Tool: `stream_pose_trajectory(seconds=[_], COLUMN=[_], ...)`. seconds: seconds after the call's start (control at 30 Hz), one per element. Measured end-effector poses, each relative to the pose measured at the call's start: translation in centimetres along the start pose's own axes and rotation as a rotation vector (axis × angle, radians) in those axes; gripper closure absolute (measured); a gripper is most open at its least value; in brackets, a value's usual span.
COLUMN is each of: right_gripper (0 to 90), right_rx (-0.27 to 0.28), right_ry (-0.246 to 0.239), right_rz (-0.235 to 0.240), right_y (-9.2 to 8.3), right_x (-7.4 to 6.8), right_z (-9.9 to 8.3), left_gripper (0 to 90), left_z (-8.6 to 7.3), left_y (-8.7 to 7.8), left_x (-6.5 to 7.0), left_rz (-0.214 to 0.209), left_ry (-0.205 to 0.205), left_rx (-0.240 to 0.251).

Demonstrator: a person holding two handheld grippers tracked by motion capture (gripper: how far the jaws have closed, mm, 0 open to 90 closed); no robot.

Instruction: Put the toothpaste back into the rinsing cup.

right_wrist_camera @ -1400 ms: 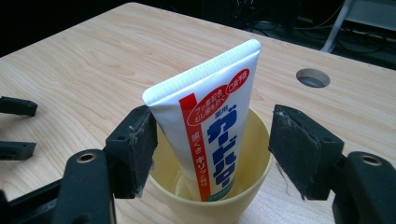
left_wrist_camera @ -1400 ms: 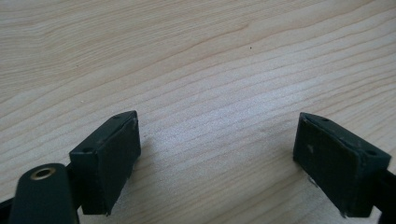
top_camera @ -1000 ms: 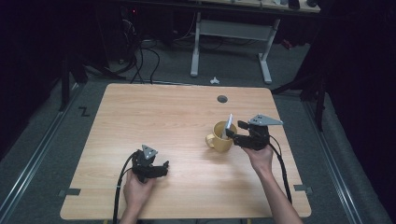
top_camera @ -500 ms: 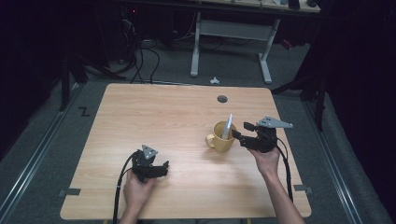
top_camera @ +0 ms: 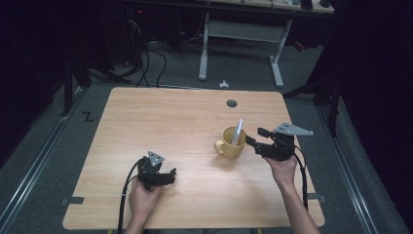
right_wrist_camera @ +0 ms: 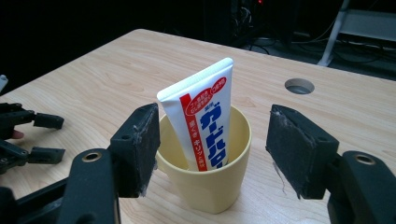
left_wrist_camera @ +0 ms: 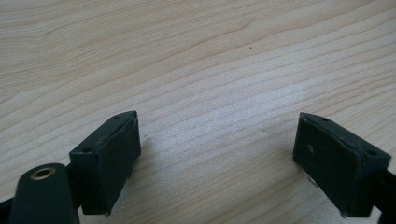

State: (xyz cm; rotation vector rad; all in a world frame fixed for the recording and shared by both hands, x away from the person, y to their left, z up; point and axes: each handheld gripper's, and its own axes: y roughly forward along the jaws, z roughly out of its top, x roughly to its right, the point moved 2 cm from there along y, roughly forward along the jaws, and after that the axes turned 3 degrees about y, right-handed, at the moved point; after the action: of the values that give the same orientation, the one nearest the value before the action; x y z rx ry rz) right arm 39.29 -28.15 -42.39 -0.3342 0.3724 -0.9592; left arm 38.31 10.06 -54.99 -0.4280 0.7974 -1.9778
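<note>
Desk (top_camera: pixel 160 117) carried yellow cup (top_camera: pixel 232 144) right of centre. Tube (right_wrist_camera: pixel 203 119) stood tilted in cup, crimped end up. Right gripper (top_camera: pixel 255 138) sat just right of cup, jaws apart, nothing gripped, cup beyond pads. Left gripper (top_camera: pixel 170 176) rested at near-left, jaws apart over bare wood.

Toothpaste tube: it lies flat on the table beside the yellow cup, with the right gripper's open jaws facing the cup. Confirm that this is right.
Not quite. The toothpaste tube does not lie on the table; it stands tilted inside the yellow cup, as the right gripper view shows. The rest holds: the right gripper faces the cup with open jaws, clear of it.
</note>
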Motion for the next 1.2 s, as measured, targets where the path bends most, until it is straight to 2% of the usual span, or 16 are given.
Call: stream_pose_trajectory(seconds=[0.4, 0.77, 1.2], right_gripper=[35.4, 35.8, 36.1], right_rx=[0.020, 0.043, 0.064], right_ry=[-0.003, 0.026, 0.043], right_rz=[0.005, 0.008, 0.013], right_y=[-1.5, -3.2, -4.4], right_x=[0.0, 0.6, 1.2], right_z=[0.2, -0.1, -0.6], left_gripper=[15.3, 15.3, 15.3], left_z=[0.0, 0.0, 0.0], left_y=[0.0, 0.0, 0.0], left_x=[0.0, 0.0, 0.0], left_rz=[-0.001, -0.001, -0.001], left_ry=[0.001, 0.001, 0.000], left_rx=[-0.002, -0.002, -0.001])
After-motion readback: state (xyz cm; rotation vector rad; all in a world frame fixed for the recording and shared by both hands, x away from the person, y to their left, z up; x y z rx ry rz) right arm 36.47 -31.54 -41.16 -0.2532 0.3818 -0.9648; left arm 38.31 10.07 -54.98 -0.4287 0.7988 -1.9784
